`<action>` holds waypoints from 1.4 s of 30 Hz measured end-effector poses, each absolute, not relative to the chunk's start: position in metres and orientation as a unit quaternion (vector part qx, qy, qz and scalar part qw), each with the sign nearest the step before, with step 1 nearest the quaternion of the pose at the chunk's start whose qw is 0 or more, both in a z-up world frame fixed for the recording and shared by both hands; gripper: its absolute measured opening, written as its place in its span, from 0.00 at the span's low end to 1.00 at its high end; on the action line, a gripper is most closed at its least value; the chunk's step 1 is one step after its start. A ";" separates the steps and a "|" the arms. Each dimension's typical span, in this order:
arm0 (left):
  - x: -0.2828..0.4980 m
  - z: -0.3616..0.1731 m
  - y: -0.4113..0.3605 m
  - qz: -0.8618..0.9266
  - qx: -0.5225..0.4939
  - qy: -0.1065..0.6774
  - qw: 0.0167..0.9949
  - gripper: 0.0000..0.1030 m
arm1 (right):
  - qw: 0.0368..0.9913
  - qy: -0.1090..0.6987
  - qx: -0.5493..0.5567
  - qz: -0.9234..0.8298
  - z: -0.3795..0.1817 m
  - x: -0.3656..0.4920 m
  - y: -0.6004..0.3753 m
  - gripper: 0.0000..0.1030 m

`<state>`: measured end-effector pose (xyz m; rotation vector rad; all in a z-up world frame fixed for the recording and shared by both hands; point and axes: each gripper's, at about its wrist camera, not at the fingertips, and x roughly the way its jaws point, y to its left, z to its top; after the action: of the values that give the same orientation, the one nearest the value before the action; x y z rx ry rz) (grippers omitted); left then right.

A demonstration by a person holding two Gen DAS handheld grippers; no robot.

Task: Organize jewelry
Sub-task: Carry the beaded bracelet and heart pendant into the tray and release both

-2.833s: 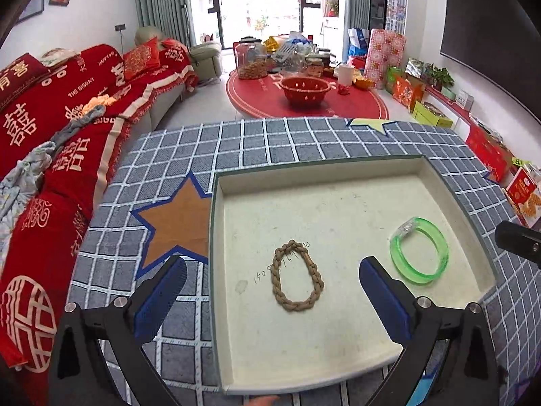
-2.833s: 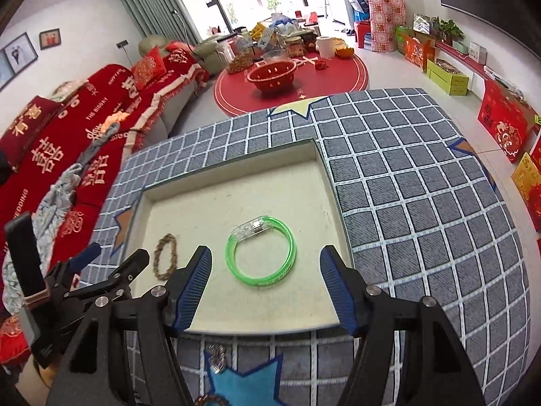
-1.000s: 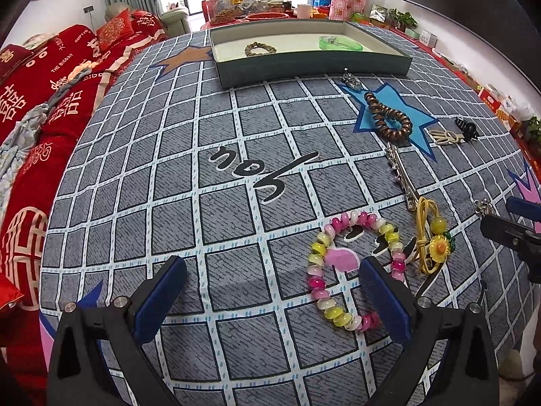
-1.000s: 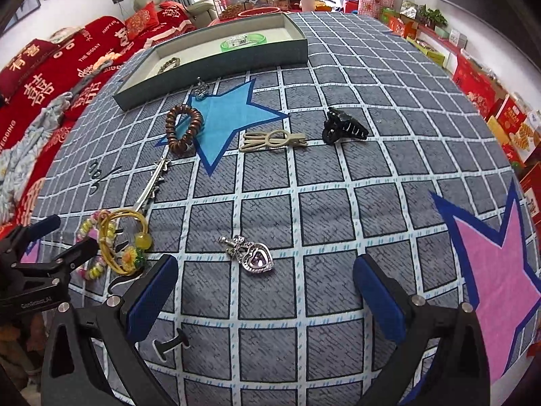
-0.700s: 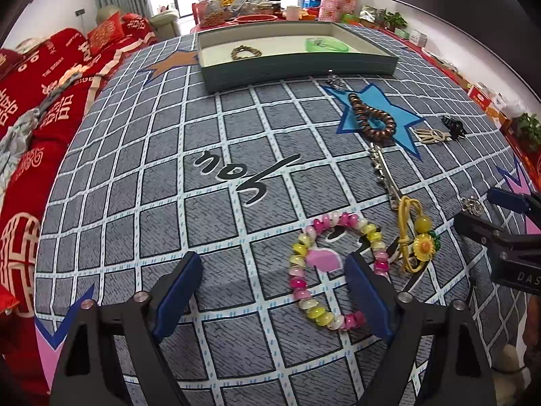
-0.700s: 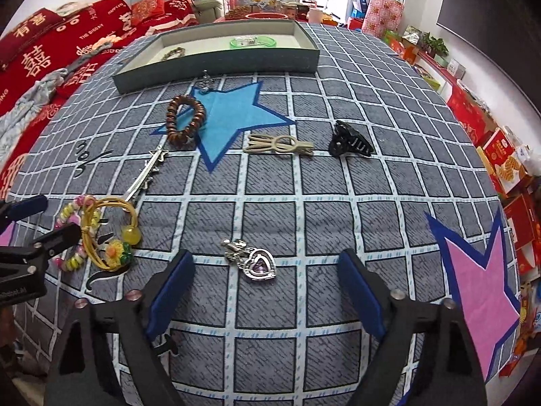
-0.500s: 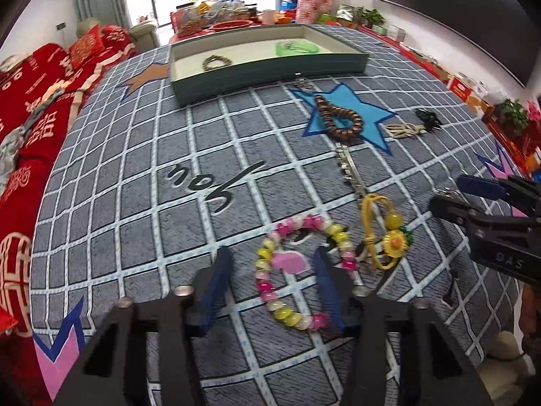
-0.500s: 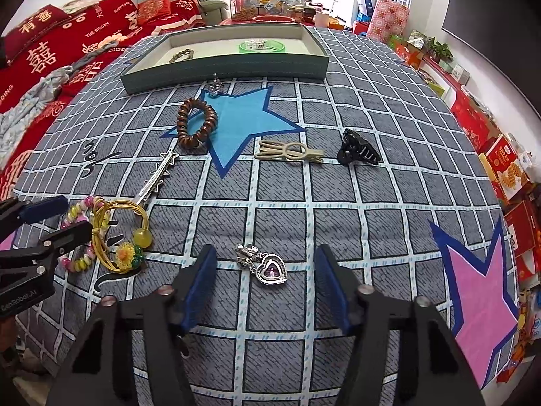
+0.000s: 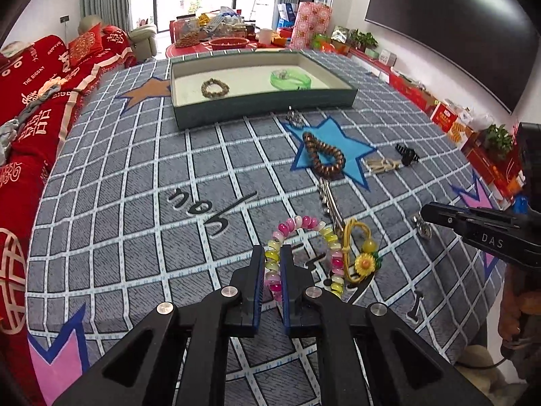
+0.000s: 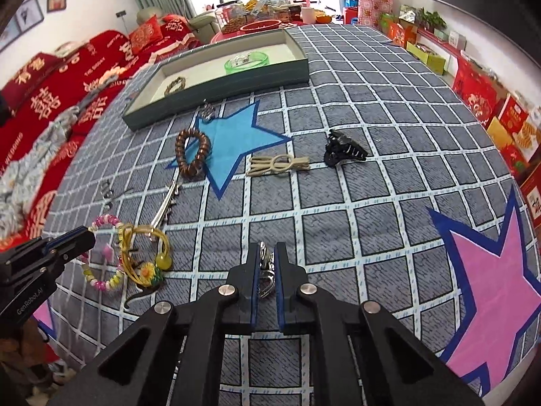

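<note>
**Blue pads clamp a bead bracelet and a silver charm**

Blue-padded, the left tongs (image 9: 271, 272) at the bottom centre of the left view are closed on the near-left side of the bead bracelet (image 9: 306, 223), a loop of pink, yellow and clear beads. Touching its right side lies a yellow cord tie (image 9: 358, 253) with a sunflower. At the right edge of that view the right tongs (image 9: 426, 215) reach in, a silver piece at their tip.

In the right view the right tongs (image 10: 266, 270), bottom centre, are shut on the silver charm (image 10: 266, 264), which shows between the pads. The left tongs (image 10: 86, 238) enter at lower left, on the bracelet (image 10: 104, 220).

Farther up the checked cloth of the counter (image 10: 338, 203), a silver hairpin (image 10: 167, 203) runs toward a brown coil tie (image 10: 192, 152) at the edge of a blue star. To the right of the star lie a beige clip (image 10: 279, 165) and a black claw clip (image 10: 343, 150). A small silver charm (image 10: 208, 112) rests just before the tray.

The tray (image 10: 216, 83), in the upper middle, holds a braided bracelet (image 10: 175, 84) at left and a green bangle (image 10: 247, 62) at right, well apart. Beyond it stand a red sofa (image 10: 50, 77) at upper left and a cluttered red table (image 10: 263, 23).
</note>
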<state>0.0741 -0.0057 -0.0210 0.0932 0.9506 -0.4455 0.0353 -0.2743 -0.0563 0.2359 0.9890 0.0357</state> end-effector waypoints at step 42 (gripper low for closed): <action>0.150 0.058 -0.007 -0.192 0.031 0.380 0.904 0.21 | 0.898 0.402 0.160 0.072 0.023 0.118 -0.304 0.16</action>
<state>0.1497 -0.0074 0.0577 0.0642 0.7845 -0.3965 0.1176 -0.3040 0.0233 0.3310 0.8334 0.1500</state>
